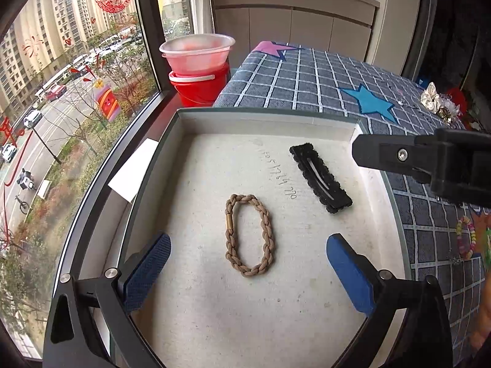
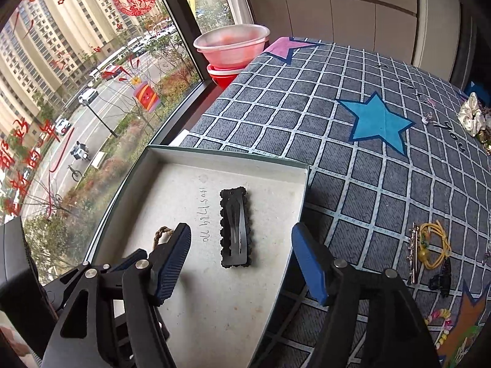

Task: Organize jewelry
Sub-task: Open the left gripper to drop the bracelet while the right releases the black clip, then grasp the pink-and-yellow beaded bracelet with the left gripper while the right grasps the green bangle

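Observation:
A shallow open box [image 1: 267, 116] with a white floor holds a tan braided hair tie [image 1: 249, 235] and a black snap hair clip [image 1: 320, 178]. My left gripper [image 1: 248, 271] is open and empty, its blue pads either side of the hair tie, just above the box floor. My right gripper [image 2: 242, 263] is open and empty, hovering over the black clip [image 2: 234, 231] at the box's right edge [image 2: 302, 202]. The hair tie [image 2: 162, 233] peeks out behind its left finger. The right gripper's finger [image 1: 399, 155] shows at the right in the left wrist view.
A checked blue cloth with stars [image 2: 353, 159] covers the table. On it at the right lie a yellow hair tie [image 2: 434, 243], a silver clip [image 2: 412, 253], a black claw clip [image 2: 442, 279], a bead bracelet [image 1: 466, 237] and a cream scrunchie [image 2: 471, 115]. A red bucket with bowls [image 1: 199, 67] stands by the window.

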